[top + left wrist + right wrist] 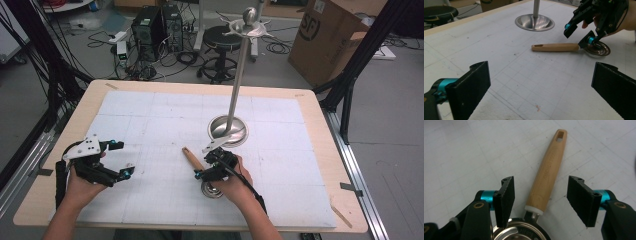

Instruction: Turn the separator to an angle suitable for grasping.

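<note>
A utensil with a light wooden handle (191, 158) (555, 47) (550, 167) and a round metal bowl (212, 190) (599, 48) (521, 230) lies flat on the white mat, near the front middle. My right gripper (205, 164) (576, 37) (541, 195) points down over it. Its jaws straddle the handle close to the metal end, with a gap on each side and neither pad touching the wood. My left gripper (125, 158) (539, 92) hovers wide open at the mat's front left with nothing between its jaws.
A tall metal stand (237, 80) with hooks on top rises from a round base (228, 129) (534, 22) just behind the utensil. The white mat (150, 120) covers the wooden table. Beyond the table stand a stool (222, 37), computer towers (150, 25) and a cardboard box (330, 35).
</note>
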A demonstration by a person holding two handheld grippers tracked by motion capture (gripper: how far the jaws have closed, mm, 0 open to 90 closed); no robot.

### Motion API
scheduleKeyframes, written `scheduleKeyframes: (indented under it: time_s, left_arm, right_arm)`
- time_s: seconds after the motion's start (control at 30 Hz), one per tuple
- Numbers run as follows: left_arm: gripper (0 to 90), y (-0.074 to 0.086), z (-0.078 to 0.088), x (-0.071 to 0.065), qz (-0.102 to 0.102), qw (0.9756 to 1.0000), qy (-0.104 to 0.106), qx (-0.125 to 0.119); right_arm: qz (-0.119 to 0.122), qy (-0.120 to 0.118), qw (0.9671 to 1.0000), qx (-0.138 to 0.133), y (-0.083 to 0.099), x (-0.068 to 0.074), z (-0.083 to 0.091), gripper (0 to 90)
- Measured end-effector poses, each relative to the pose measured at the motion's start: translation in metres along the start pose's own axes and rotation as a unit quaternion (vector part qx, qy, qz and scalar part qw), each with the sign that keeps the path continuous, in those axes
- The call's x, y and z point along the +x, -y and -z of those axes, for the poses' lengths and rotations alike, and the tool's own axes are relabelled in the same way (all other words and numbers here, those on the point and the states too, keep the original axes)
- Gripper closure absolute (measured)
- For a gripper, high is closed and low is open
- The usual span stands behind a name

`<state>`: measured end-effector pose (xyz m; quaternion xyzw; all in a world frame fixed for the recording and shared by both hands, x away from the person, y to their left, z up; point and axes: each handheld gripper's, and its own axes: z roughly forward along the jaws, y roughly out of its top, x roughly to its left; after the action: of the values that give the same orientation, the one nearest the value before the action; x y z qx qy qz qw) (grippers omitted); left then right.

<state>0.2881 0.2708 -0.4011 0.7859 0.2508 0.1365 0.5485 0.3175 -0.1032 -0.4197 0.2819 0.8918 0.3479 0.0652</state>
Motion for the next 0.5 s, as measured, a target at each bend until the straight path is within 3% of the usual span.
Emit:
scheduleKeyframes:
  time_s: [0.2, 0.5]
  left_arm:
    - [2.8, 0.000, 0.000, -0.001, 0.001, 1.0000, 0.000, -0.002]
    - [2.7, 0.001, -0.002, 0.000, 0.001, 1.0000, 0.001, 0.004]
  right_arm:
    - [0.010, 0.006, 0.9997, 0.024, -0.002, 0.006, -0.008, 42.5]
    - [-0.003, 0.012, 0.9992, 0.038, 0.000, 0.007, -0.014, 48.5]
